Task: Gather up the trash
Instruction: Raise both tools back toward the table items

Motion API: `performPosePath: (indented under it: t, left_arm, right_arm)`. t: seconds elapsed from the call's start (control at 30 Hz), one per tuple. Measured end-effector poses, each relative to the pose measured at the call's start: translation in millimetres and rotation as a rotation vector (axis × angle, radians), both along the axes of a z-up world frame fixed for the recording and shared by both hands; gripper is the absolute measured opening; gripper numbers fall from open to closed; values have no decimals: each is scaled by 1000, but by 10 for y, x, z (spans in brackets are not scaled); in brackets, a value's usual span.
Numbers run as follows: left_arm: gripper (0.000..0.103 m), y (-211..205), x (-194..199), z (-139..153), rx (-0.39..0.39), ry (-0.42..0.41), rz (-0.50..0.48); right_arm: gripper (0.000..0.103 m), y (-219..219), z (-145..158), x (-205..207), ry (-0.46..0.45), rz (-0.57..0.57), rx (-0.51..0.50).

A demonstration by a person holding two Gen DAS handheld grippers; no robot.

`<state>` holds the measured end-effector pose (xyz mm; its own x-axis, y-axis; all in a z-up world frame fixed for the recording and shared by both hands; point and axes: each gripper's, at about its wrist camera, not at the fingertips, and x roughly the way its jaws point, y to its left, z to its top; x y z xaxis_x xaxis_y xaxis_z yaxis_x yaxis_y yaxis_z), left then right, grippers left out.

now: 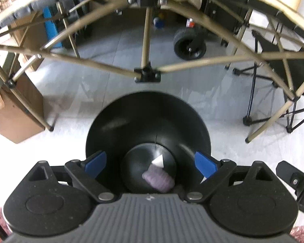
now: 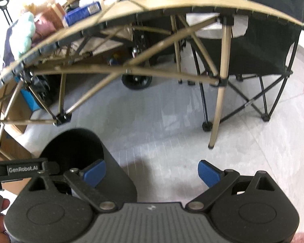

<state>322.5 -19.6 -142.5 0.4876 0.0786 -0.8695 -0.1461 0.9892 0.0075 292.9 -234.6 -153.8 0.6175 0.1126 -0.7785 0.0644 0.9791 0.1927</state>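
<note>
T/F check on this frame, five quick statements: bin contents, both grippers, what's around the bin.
1. The black bin holds a purplish wad and a white scrap. True.
2. The left gripper is clamped on the wad. False: its jaws are open above the bin, nothing between them.
3. The right gripper is open and empty. True.
4. The bin sits on the folding table. False: it stands on the floor beside it.
5. A black folding chair stands by the table. True.
</note>
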Motion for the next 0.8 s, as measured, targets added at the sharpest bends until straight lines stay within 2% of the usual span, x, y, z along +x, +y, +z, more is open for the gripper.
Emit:
performPosePath:
  t: [0.23, 0.53, 0.8]
  left_arm:
    - [97, 12, -140, 295, 15, -146, -17]
    - [103, -18, -380, 719, 29, -369, -54]
    - [103, 108, -392, 1017, 6, -472, -11]
  right_arm:
    - [98, -78, 208, -2, -103, 4, 4]
    - [98, -63, 665, -105, -345, 64, -39]
    - [103, -145, 981, -18, -484, 86, 10]
